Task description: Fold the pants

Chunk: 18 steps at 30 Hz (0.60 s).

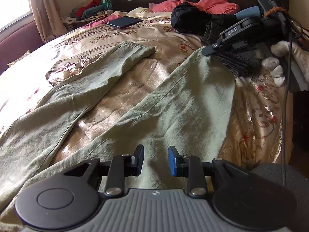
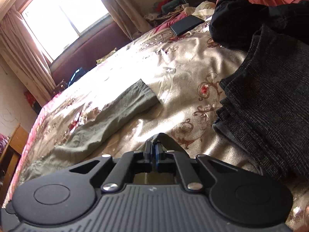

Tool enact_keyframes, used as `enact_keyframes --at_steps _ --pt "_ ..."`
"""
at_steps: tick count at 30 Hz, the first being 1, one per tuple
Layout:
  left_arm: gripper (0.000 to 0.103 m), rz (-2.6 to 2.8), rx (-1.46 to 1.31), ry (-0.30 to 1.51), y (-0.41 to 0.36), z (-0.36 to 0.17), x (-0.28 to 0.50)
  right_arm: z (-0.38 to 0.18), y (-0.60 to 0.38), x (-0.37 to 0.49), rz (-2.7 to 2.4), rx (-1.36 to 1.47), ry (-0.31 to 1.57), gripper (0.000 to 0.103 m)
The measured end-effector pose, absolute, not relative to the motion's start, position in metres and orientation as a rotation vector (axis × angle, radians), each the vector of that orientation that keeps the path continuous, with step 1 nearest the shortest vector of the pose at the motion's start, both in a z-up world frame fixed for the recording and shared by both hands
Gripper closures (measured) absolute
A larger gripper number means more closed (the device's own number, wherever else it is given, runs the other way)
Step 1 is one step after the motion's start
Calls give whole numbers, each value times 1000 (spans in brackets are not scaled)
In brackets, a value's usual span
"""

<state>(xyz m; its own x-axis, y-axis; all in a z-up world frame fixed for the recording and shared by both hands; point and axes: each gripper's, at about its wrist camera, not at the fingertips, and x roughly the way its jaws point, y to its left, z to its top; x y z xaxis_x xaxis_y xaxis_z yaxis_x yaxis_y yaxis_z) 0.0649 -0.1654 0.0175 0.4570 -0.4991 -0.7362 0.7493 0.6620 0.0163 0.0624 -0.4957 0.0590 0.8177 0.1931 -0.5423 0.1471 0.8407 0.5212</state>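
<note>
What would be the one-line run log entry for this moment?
task: fold pants | left hand-held gripper: open over pants | right hand-held gripper: shut on pant-leg hem | bed: pants spread

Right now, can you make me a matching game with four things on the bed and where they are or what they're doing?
Things:
1. green pants
2. phone
3. dark folded clothes
4. pink clothes

Places or states:
A. piled by the headboard
B. lying flat and dark near the far end of the bed
C. stacked beside the leg being lifted
D. spread out, one leg end pinched by the right gripper

Right pairs: 1-D, 2-B, 3-C, 4-A
</note>
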Motion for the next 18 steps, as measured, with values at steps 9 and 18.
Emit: enact_keyframes --at_steps 9,18 --pt "56 -845 303 650 -153 48 54 149 -491 -11 58 676 372 100" --pt "50 -782 335 688 -162 10 88 52 -484 115 -196 502 702 95"
